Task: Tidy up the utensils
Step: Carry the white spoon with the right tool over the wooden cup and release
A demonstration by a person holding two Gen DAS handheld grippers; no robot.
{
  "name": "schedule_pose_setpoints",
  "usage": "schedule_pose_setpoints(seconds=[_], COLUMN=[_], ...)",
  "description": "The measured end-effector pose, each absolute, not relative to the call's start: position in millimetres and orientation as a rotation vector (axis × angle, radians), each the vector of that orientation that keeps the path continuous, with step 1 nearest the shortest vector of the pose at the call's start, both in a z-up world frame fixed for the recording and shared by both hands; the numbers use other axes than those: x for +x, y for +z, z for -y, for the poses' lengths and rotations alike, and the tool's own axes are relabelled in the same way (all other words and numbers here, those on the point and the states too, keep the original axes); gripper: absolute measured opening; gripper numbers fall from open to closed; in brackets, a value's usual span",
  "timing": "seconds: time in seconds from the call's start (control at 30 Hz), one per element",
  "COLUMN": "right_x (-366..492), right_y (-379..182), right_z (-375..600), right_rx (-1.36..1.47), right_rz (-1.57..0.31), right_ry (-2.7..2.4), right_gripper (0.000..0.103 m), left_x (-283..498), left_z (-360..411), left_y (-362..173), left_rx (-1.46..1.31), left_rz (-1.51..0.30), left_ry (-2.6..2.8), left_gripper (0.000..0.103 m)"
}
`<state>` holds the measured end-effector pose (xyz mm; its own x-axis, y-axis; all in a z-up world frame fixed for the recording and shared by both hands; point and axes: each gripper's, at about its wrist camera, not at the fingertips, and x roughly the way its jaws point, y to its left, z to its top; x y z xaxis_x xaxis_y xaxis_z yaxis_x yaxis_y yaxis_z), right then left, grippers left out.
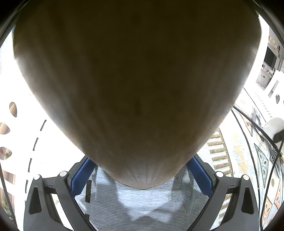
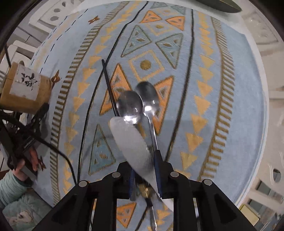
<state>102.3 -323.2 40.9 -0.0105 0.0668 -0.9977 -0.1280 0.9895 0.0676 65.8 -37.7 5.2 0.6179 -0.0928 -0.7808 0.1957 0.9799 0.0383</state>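
A brown cylindrical utensil holder [image 1: 134,80] fills the left wrist view, and my left gripper [image 1: 140,176] is shut on it, blue pads [image 1: 79,177] against its sides. The right wrist view shows the same holder [image 2: 24,88], with a white label, at the far left. My right gripper [image 2: 145,177] points down over the patterned cloth and is shut on a bundle of utensils. The bundle holds two metal spoons [image 2: 130,104] [image 2: 148,96], a white serrated knife [image 2: 131,142] and a black chopstick [image 2: 108,83]. The handles are hidden between the jaws.
A blue and orange patterned cloth [image 2: 230,88] covers the round table. Black cables [image 2: 62,152] trail at the left beside a person's hand [image 2: 23,163] and pale green sleeve [image 2: 10,184]. A dark pointed object [image 2: 221,5] lies at the top edge. White furniture surrounds the table.
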Motion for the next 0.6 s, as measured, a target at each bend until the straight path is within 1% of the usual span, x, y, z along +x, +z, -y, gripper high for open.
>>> schedule_pose_setpoints(seconds=[0.1,0.17,0.27,0.4,0.6], right_x=[116,121,125,124,134], right_y=[28,29,36,77,172], right_z=[316,311,303,299,281], right_rx=[-0.049,-0.041,-0.096,-0.09,0.06], right_rz=[-1.585,-1.559,-1.506,-1.39,-1.061], right_ry=[0.15,0.158,0.127,0.123,0.245], right_gripper=[0.019,0.019,0.013,0.008,0.008], left_x=[66,66,66,66,66], left_z=[38,38,38,38,38], left_y=[5,5,5,5,5], left_rx=[0.124,0.124,0.124,0.124,0.124], left_rz=[-0.89,-0.89,-0.89,-0.89,-0.89], left_ry=[-0.166,-0.167,-0.166,-0.166,-0.167], left_gripper=[0.1,0.1,0.1,0.1,0.1])
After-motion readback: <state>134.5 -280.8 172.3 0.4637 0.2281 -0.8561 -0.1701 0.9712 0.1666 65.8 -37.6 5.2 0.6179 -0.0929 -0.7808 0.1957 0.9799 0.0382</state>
